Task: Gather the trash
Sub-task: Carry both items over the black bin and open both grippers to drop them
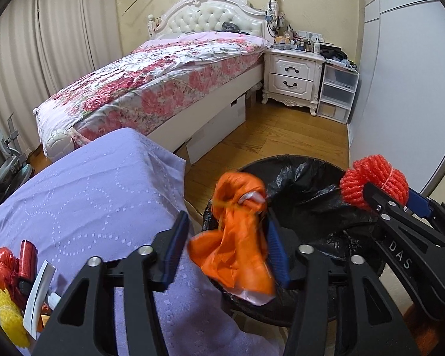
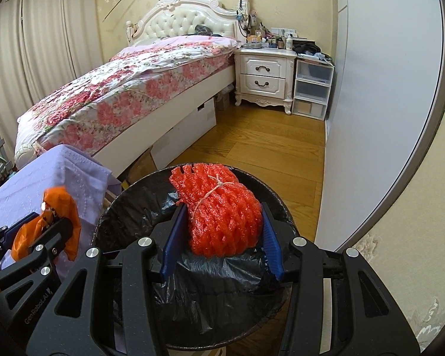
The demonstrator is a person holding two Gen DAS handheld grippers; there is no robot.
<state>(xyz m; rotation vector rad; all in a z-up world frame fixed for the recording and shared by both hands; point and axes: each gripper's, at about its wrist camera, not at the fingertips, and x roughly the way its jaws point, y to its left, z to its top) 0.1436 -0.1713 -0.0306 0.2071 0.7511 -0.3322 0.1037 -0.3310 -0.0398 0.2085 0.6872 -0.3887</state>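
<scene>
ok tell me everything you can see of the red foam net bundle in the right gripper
The red foam net bundle is soft open-mesh foam netting, rolled into a fat wad and tied around with thin pale string. Its loose cut ends flare at the far side. The right gripper holds it between blue ribbed pads, which press its flanks. It hangs over the black-lined round trash bin, above the liner, not resting inside.
</scene>
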